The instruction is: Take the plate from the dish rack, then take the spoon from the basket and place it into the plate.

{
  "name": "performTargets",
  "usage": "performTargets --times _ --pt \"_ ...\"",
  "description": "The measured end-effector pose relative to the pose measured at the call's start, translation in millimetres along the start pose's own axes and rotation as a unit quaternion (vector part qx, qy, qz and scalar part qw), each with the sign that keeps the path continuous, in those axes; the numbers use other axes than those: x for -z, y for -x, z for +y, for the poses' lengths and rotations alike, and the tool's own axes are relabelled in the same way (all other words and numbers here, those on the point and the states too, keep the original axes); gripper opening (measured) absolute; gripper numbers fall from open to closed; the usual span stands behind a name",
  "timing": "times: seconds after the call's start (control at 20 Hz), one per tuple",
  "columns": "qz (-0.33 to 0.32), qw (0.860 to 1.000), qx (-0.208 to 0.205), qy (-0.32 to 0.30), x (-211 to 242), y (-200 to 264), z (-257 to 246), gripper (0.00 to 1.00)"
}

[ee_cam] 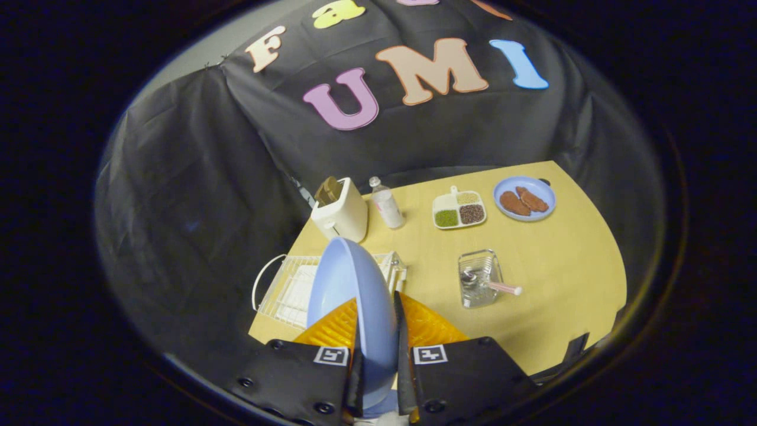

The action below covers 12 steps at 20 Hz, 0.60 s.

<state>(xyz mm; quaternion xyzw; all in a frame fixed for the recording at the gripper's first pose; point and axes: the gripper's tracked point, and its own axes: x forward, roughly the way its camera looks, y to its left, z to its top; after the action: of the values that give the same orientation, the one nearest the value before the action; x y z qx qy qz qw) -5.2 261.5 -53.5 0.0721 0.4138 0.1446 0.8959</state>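
Gripper view: gripper (378,331) clamps plate (349,290), hiding dish rack (284,290) partly.

Two blue plates: one (349,296) at lower centre, one (525,199) with two brown food pieces at upper right. One dish rack (284,290), one toaster (342,212), one bottle (387,204), one four-compartment tray (459,209), one clear basket (479,278), one spoon (494,286).

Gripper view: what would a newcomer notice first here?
The pale blue plate, held on edge between the gripper fingers, above the white dish rack. Beyond it stand a toaster and bottle; right of the fingers, a clear basket holds the pink-handled spoon.
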Motion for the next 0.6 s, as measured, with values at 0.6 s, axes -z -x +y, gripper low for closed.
performTargets --times 0.6 --pt "-0.035 0.986 -0.025 -0.161 125 -6 -165 0.25"
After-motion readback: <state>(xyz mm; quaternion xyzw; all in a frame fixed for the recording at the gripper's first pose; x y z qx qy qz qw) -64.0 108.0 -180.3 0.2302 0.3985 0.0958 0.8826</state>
